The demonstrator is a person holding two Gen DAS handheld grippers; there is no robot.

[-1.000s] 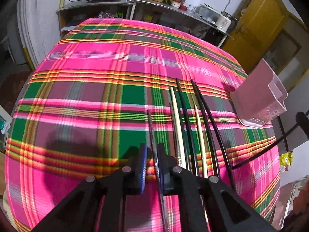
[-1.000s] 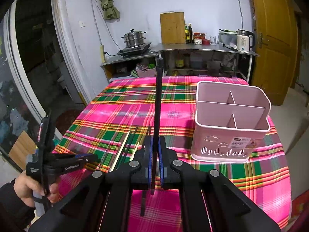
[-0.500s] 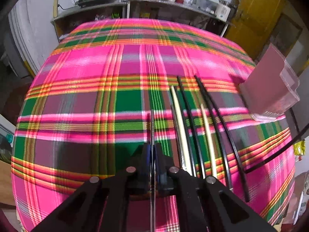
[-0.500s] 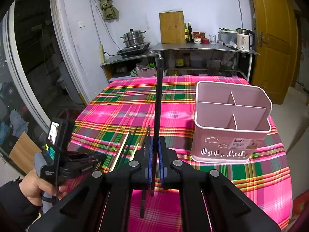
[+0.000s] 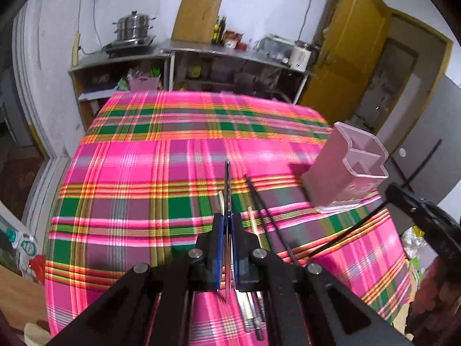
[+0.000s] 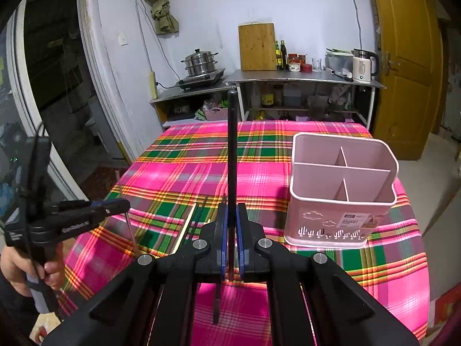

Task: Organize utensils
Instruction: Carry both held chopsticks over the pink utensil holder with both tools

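Note:
My left gripper [image 5: 227,225] is shut on a thin metal chopstick [image 5: 227,184] and holds it lifted above the plaid tablecloth [image 5: 144,173]; it shows at the left of the right wrist view [image 6: 115,204]. My right gripper [image 6: 230,213] is shut on a black chopstick [image 6: 232,144] that stands up along its fingers. Several black and pale chopsticks [image 5: 253,201] lie on the cloth under the left gripper, also in the right wrist view [image 6: 190,219]. The pink divided utensil basket [image 6: 343,190] stands upright at the right; it looks empty [image 5: 345,173].
A steel shelf counter [image 6: 288,77] with a pot, cutting board, bottles and kettle stands behind the table. A yellow door [image 6: 409,57] is at the right. The table's edges fall away at left and front.
My left gripper has closed on the thin metal chopstick, lifted it off the cloth and tilted up to face the room. The right gripper has held still with its black chopstick.

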